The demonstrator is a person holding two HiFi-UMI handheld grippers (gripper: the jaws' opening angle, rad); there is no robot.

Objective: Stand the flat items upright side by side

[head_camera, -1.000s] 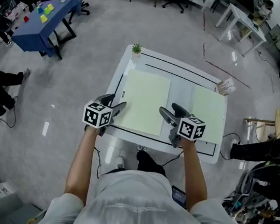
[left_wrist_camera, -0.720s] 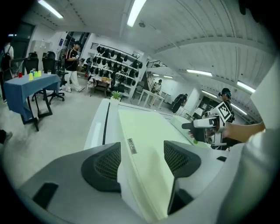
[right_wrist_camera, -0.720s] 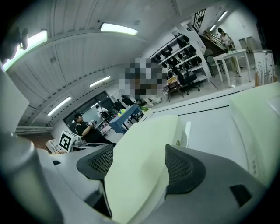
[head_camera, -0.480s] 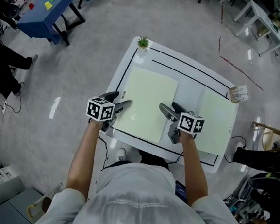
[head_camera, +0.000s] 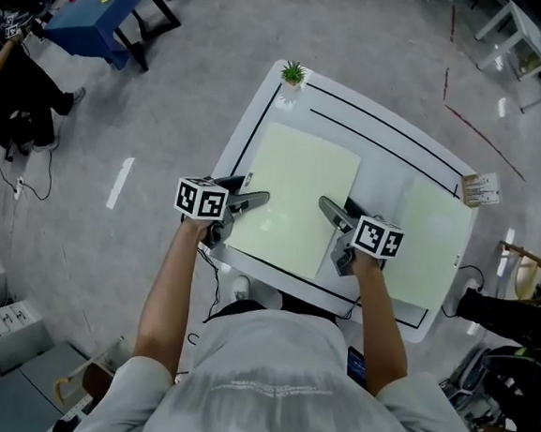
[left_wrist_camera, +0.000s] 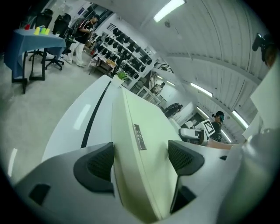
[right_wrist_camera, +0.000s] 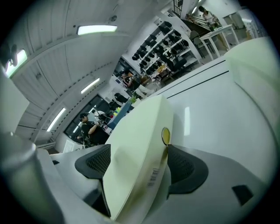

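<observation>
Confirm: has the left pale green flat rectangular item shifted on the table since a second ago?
No. The left pale green flat item still lies with its left edge along the black border line, as before.

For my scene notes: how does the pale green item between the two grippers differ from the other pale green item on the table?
The left item has its edges inside the opening jaws of the left gripper and the right gripper; the right item is untouched. The left item lies centrally and looks wider; the right item lies far right. Both are pale green and flat.
</observation>
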